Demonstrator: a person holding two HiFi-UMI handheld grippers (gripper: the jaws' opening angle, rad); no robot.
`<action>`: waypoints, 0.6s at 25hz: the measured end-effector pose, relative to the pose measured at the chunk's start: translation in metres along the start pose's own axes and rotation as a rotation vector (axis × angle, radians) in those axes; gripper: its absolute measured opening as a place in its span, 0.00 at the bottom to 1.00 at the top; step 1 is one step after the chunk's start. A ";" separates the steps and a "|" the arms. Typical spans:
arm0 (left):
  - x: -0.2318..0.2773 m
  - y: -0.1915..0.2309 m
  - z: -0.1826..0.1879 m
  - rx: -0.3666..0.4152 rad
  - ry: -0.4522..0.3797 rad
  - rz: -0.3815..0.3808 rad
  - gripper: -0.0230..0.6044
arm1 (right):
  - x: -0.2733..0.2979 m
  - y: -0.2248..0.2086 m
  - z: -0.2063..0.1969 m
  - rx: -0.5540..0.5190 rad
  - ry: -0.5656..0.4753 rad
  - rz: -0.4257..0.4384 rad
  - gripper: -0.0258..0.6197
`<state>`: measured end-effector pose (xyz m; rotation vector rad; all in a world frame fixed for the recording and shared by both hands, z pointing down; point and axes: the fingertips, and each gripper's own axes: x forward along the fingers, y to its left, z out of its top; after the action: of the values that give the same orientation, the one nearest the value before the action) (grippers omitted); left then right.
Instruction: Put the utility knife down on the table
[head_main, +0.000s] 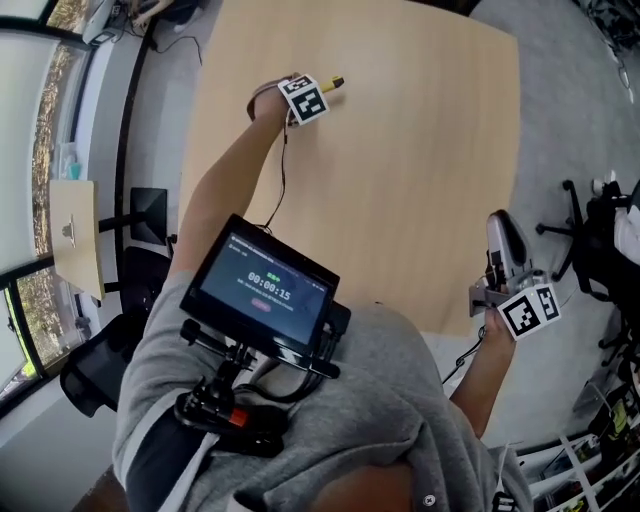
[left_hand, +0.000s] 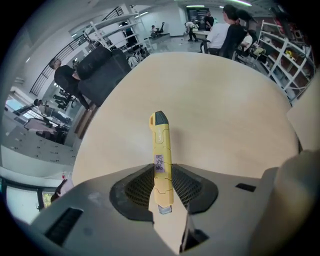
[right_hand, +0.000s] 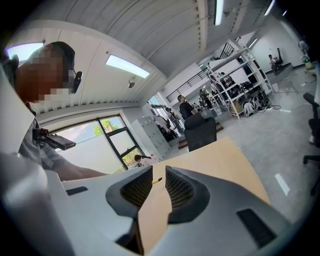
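My left claw grips the slim yellow plastic knife, dark-capped tip pointed at the smooth pale wood table; my right claw gapes empty by the table's near edge, a black chair beside it.

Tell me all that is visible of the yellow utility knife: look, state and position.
The utility knife has a slim yellow body, plastic by its look, with a dark green far end, a small pale label and a silvery piece at the near end. No blade shows. The left tongs clamp its near half; it points out over the table. Contact with the table cannot be judged.
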<state>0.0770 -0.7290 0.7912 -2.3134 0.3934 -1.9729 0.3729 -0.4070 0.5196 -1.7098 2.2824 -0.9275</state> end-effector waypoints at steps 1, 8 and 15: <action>0.002 -0.002 -0.005 0.017 0.024 0.003 0.21 | -0.002 0.002 -0.002 0.004 0.005 -0.004 0.16; 0.018 -0.009 -0.033 0.141 0.160 0.014 0.21 | 0.000 0.005 -0.006 0.014 0.010 -0.009 0.16; 0.028 -0.005 -0.051 0.233 0.257 0.016 0.21 | 0.004 0.007 -0.010 0.019 0.011 -0.007 0.16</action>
<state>0.0313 -0.7255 0.8277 -1.9218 0.1833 -2.1835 0.3615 -0.4056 0.5249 -1.7098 2.2689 -0.9591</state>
